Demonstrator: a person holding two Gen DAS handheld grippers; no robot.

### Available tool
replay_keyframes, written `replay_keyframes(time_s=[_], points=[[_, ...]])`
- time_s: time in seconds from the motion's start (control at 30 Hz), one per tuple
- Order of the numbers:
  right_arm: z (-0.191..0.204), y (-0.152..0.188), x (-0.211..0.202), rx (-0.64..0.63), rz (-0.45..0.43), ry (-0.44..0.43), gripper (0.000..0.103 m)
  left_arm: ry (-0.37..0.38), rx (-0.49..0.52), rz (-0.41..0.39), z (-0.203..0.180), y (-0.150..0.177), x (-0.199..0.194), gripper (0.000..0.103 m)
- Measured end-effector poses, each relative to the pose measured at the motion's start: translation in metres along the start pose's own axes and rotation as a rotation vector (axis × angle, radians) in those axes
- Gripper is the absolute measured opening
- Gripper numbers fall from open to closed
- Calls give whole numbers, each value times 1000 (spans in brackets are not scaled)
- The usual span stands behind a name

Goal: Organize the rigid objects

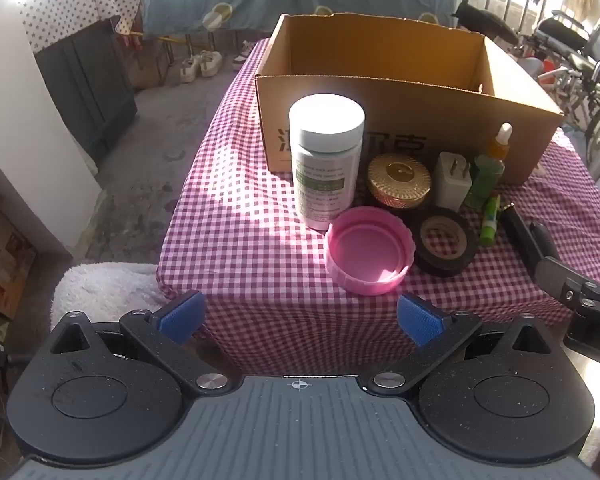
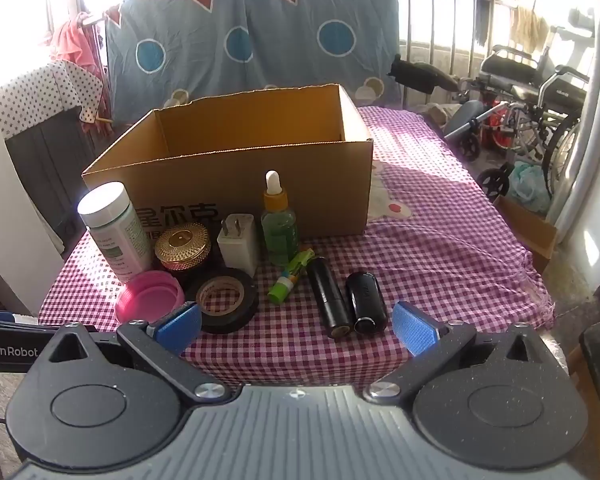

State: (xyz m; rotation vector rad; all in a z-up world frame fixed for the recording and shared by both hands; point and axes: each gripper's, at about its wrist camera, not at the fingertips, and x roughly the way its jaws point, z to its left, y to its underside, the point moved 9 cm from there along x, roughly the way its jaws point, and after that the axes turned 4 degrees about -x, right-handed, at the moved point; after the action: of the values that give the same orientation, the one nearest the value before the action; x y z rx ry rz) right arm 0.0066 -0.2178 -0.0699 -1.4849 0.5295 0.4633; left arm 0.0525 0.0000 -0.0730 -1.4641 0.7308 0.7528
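An open cardboard box [image 1: 400, 116] [image 2: 236, 176] stands on the checked table. In front of it are a white bottle [image 1: 326, 160] [image 2: 114, 228], a pink cap [image 1: 370, 250] [image 2: 150, 296], a gold jar [image 1: 398, 180] [image 2: 182, 246], a white plug [image 1: 452, 180] [image 2: 238, 244], a dropper bottle [image 1: 488, 168] [image 2: 279, 228], a black tape roll [image 1: 444, 242] [image 2: 226, 300], a green glue stick [image 1: 490, 220] [image 2: 290, 278], and two black tubes [image 2: 330, 298] [image 2: 366, 302]. My left gripper [image 1: 300, 318] is open, just short of the pink cap. My right gripper [image 2: 296, 326] is open, just short of the tubes.
The table [image 1: 236, 216] has a red-white checked cloth, bare on the right [image 2: 440, 248]. A blue sheet [image 2: 252, 40] hangs behind. Wheelchairs [image 2: 532, 92] stand at the right, a dark cabinet [image 1: 88, 88] at the left. The right gripper's body [image 1: 572, 284] shows at the right edge.
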Motion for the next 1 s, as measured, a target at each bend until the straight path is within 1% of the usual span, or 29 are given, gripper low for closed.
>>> replay_keyframes(time_s=[0.13,0.2,0.23,0.3,0.33,1.0], points=[[5,2,-4,-21,-15,10,103,13,-2,-5,-1,0,-1,103],[8,2,1,-11,17,2,103,13,-1,-8,-1,0,-2,103],[3,0,-1,6,12,-21,103,16,0,-7,-1,1,-2,103],[5,0,1,-4,20,-17,103,21,0,-5,-1,1,-2,103],[5,1,1,-5,17,-16,103,2,-4,-3,4,2,-1,103],[3,1,-1,-13,23,-10,103,-10,-12,0,7,1,-2,103]])
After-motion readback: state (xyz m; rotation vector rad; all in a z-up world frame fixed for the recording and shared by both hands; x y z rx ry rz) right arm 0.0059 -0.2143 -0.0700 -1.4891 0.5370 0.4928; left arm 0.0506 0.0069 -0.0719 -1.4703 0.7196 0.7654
